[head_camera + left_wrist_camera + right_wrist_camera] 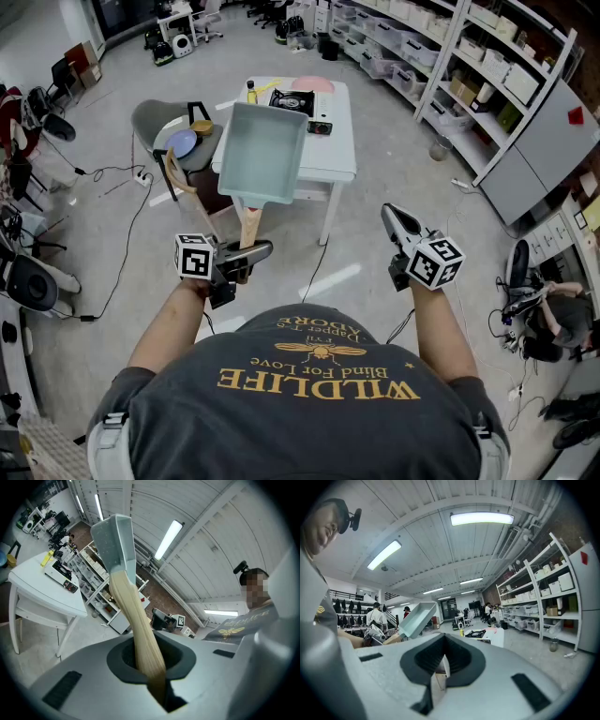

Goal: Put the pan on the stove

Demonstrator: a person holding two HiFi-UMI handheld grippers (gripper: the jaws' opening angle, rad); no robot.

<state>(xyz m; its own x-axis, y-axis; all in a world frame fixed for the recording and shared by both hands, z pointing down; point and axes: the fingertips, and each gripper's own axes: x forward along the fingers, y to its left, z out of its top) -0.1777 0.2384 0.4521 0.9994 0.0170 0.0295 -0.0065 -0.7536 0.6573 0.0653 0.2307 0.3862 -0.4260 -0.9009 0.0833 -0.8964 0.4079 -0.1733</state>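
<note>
The pan (262, 150), handle end buried in the clamping left tongs (255, 251), hangs midair, its long axis pointing away toward the partly covered bench (333, 155); the right tongs (394, 217) are closed and empty.

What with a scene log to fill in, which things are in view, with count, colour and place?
pan: one, pale blue-grey, wooden handle; held up in front of the table
stove: one, black; far part of the table
table: one, white; ahead on the floor
bottle: one, yellow; on the table, left of the stove
disc: one, pink; table's far edge
device: one, small, black; on the table
chair: one, grey; left of the table
plate: one, blue; on the chair
bowl: one, tan; on the chair
shelves: white; right side, holding bins
left gripper: shut on the pan's handle
right gripper: shut, empty
</note>
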